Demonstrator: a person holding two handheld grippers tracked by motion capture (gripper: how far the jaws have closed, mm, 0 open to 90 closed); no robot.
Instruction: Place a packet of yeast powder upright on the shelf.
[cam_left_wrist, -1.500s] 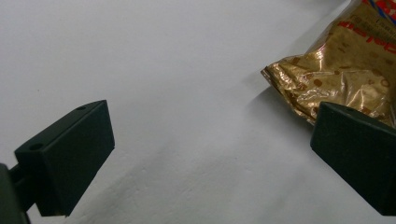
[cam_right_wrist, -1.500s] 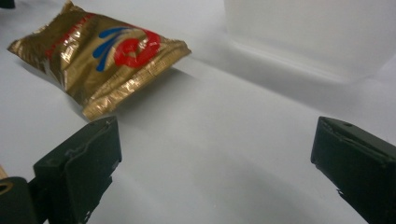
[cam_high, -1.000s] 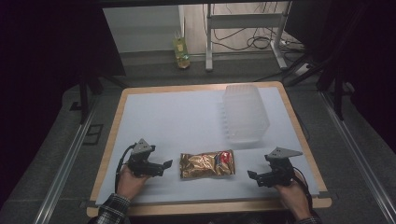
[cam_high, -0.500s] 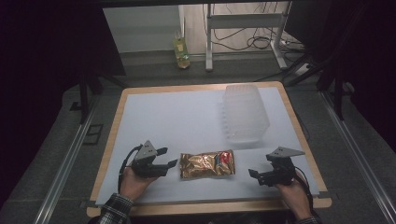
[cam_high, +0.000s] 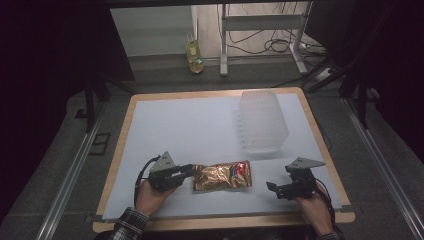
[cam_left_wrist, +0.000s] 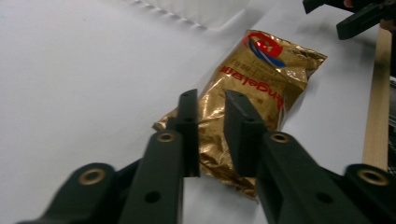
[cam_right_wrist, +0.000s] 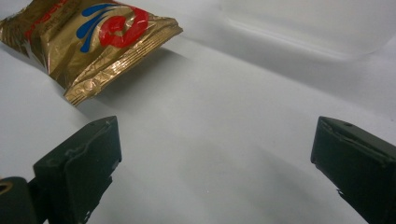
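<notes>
A gold foil snack bag with a red and blue logo lies flat near the front of the white table top. My left gripper is at the bag's left end. In the left gripper view its jaws stand close together around that end of the snack bag, which shows gold in the narrow gap of the left gripper. My right gripper rests a short way right of the bag. In its own view the right gripper is wide open over bare table, with the snack bag at upper left.
A clear plastic lidded container stands behind the bag at the right. The table's wooden rim runs around the white surface. A bottle and desk legs stand on the floor beyond the table.
My left gripper slid right until its jaws reached the bag's left end. The right gripper stayed roughly where it was, and the bag has not moved.
</notes>
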